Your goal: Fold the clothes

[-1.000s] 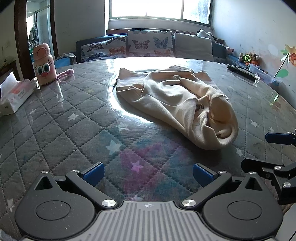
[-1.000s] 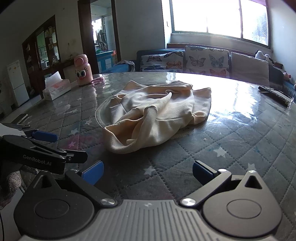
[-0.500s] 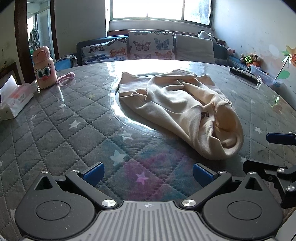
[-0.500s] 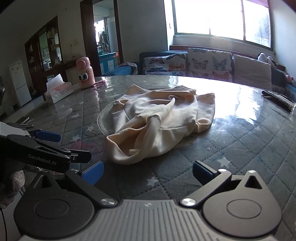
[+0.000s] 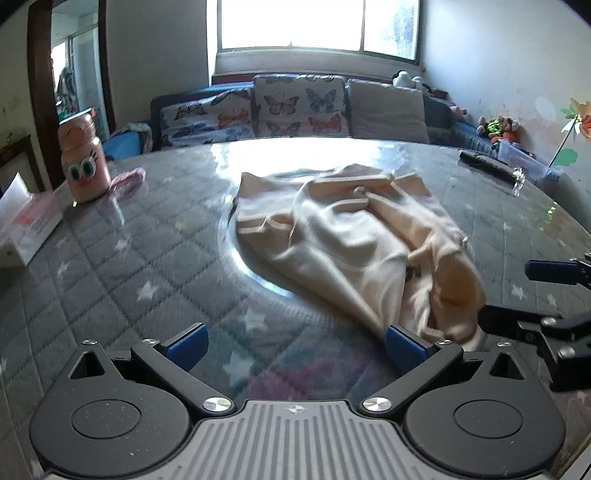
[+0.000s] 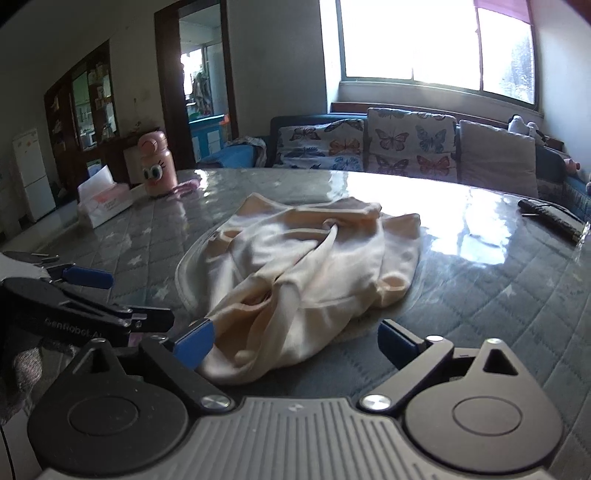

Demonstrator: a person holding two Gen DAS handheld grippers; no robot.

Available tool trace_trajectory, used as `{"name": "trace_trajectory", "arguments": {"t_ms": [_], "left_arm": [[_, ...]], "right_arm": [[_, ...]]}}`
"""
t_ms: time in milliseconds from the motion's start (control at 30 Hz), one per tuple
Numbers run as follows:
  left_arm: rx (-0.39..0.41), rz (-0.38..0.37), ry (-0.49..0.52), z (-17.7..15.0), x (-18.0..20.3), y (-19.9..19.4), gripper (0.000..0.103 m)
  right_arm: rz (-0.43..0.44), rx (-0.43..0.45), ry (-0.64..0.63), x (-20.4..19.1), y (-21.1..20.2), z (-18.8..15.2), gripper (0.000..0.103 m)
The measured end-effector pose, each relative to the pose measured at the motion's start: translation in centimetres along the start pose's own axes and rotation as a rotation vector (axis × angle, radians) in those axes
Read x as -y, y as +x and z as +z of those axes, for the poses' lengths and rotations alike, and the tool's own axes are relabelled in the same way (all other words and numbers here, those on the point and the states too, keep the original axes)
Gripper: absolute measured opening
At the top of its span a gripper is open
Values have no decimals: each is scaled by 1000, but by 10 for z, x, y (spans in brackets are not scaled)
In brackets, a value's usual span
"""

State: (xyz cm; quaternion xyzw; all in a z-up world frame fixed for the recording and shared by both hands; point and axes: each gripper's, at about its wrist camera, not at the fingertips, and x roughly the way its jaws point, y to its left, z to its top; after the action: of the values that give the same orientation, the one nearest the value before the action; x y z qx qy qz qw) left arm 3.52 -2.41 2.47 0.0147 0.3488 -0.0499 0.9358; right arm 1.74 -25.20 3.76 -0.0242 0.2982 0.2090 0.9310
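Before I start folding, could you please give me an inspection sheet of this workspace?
Surface: quilted star-print table under a glossy cover.
Job's things: cream garment, crumpled in a heap, unfolded.
Clutter: pink bottle, tissue box, dark remote.
Grippers: left gripper open, short of the heap; right gripper open, at the garment's near edge.
Cables: nothing seen.
Surroundings: butterfly-cushion sofa, bright window.

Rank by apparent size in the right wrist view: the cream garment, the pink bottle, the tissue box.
1. cream garment, by far the largest.
2. tissue box and pink bottle look alike in size; too close to rank.
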Motion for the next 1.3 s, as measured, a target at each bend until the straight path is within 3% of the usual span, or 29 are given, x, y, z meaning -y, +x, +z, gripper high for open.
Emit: {"name": "trace_trajectory", "arguments": {"t_ms": [233,367,567,733,800,867,933,1300], "left_arm": [[41,-50,43,26,15,11,99],[39,-83,55,41,23,24,84],[17,-139,72,58,36,48,70],[-63,-165,70,63,41,79,50],[-90,-165,56,61,39,87,28],[-100,-170,37,60,36,90,14],[-90,-185,14,59,30,86,7],[-2,-177,-112,45,-14,35,3]], "right_arm": [[-21,7,59,23,10,21,80],[-31,6,71,35,18,32,70],[-10,-17,83,48,35,45,60],[10,-40,87,52,52,56,53],[22,-56,89,54,61,60,51],[28,-73,79,53,73,65,50],[33,-87,68,51,82,67,48],[30,-156,41,41,145,77,37]]}}
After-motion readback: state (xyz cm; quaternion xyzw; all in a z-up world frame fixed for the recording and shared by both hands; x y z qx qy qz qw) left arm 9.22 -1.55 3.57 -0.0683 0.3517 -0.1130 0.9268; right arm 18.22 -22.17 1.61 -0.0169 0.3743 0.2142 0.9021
